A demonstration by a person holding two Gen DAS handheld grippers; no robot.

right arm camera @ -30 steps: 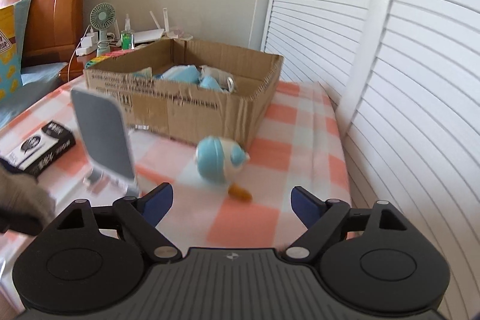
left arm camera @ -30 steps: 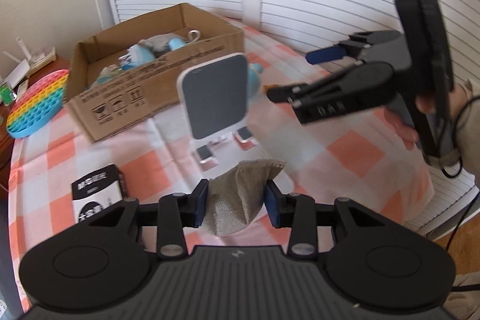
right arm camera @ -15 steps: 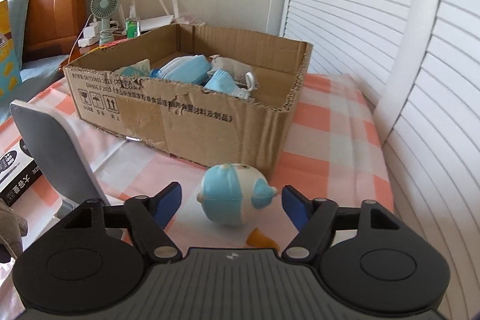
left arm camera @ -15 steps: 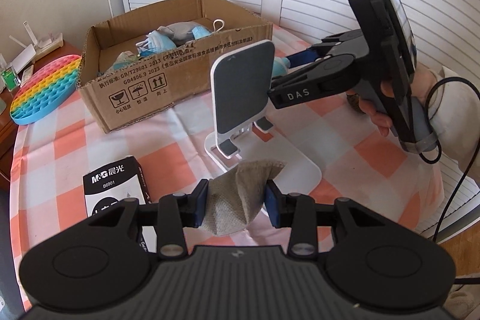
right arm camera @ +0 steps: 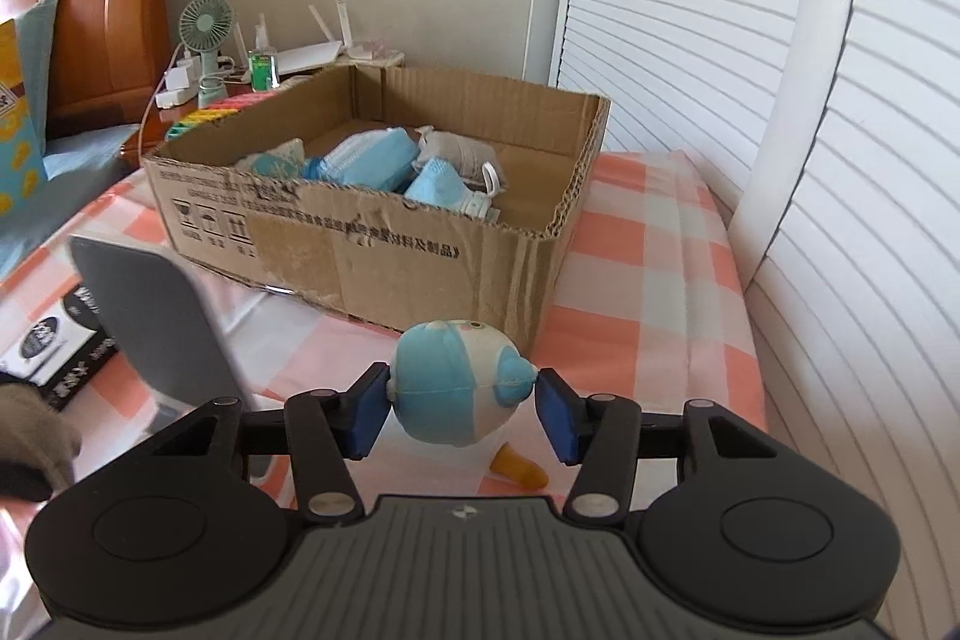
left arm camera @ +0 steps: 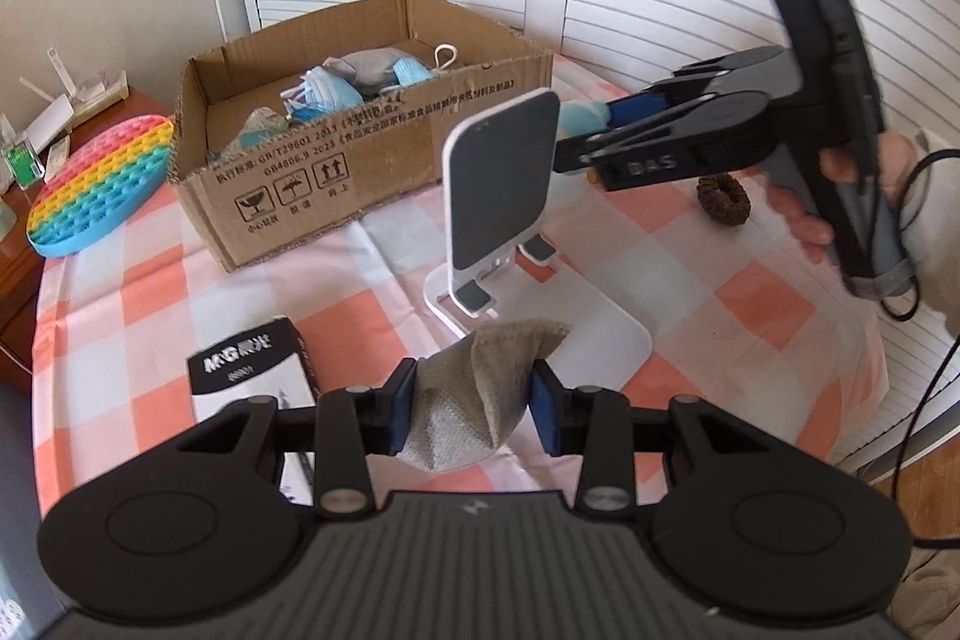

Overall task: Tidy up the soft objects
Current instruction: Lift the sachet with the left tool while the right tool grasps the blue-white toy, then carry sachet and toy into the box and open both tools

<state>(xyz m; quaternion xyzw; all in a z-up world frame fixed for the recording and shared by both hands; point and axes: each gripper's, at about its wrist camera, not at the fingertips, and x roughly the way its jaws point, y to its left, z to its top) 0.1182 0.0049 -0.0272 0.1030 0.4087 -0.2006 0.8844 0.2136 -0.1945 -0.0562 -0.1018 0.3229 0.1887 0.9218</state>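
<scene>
Left gripper (left arm camera: 474, 409) clamps a grey cloth (left arm camera: 480, 400) above the checked table (left arm camera: 120, 316). Right gripper (right arm camera: 462, 409) has just been closing around the blue toy (right arm camera: 459, 388) beside the box (right arm camera: 420, 268); its pads touch the toy's sides.

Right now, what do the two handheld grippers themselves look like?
Both are matte black with blue pads on two fingers, silver pivot screws, round discs either side and a ribbed centre plate. The left gripper shows these up close. The right gripper matches; from outside it bears "DAS" lettering, a pistol-style handle and a black cable.
</scene>
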